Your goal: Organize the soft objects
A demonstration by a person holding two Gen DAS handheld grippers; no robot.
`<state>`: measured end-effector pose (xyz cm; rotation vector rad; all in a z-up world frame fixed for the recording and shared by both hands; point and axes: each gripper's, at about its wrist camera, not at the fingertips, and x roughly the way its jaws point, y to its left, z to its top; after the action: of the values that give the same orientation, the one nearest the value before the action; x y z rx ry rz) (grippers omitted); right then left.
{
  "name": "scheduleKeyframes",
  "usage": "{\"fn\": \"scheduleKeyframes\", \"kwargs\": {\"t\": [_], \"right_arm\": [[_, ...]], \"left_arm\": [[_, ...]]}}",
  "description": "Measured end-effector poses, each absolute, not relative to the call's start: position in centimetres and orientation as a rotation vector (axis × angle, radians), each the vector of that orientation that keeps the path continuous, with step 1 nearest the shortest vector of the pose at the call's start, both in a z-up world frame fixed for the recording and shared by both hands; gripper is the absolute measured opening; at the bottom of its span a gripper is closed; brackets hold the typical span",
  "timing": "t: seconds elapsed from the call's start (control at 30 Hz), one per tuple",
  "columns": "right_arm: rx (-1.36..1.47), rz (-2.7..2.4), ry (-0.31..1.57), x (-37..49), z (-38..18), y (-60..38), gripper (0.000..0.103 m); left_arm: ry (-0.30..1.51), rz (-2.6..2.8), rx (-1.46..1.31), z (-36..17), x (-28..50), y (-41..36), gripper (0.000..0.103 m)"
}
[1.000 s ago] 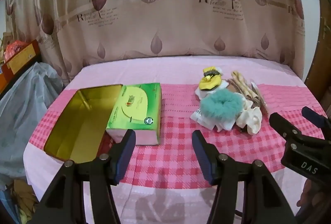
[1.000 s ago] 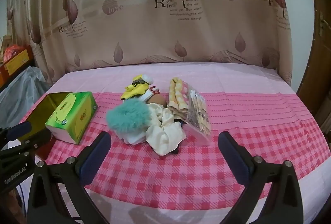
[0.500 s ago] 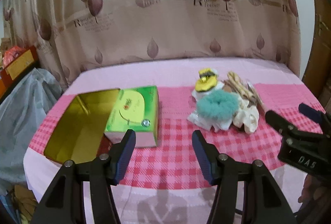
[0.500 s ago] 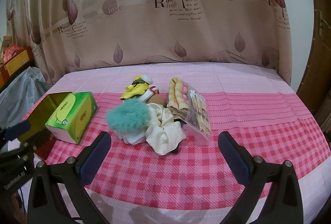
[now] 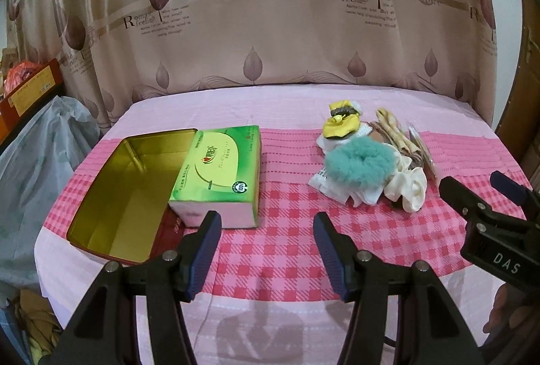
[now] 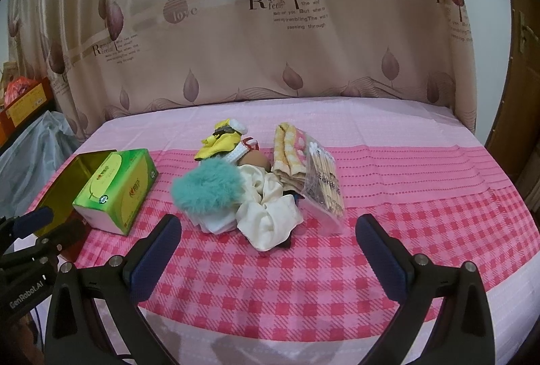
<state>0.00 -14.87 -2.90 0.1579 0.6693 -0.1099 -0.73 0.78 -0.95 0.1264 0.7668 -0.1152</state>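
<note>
On worktop (image 5: 280, 250), L to R: empty tin (image 5: 111, 193), tissue box (image 5: 219, 176), soft pile w/ teal scrunchie (image 5: 361, 167). Both our tools, left tool (image 5: 266, 250) & right tool (image 6: 268, 250), gape wide, holding nothing. Sorting not started, we reckon; next: reach pile, pinch scrunchie.

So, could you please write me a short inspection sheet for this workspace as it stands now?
Surface: table under pink checked tablecloth, bare at the near edge.
Job's things: fluffy teal scrunchie, cream satin scrunchie, yellow fabric piece and yellow-pink folded cloth piled together; open gold metal tin holds nothing.
Clutter: green tissue box resting against the tin; clear bag of cotton swabs.
Grippers: left gripper and right gripper open, holding nothing.
Cables: nothing seen.
Surroundings: beige leaf-print curtain behind; grey plastic bag at left.
</note>
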Motion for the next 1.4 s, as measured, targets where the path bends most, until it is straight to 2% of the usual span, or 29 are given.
{"fn": "scheduleKeyframes", "kwargs": {"t": [1.4], "right_arm": [[0.156,-0.126,0.669,0.2,-3.2,-15.1,0.102]], "left_arm": [[0.827,-0.106,0.083,-2.3,0.3,1.5,0.058]]}}
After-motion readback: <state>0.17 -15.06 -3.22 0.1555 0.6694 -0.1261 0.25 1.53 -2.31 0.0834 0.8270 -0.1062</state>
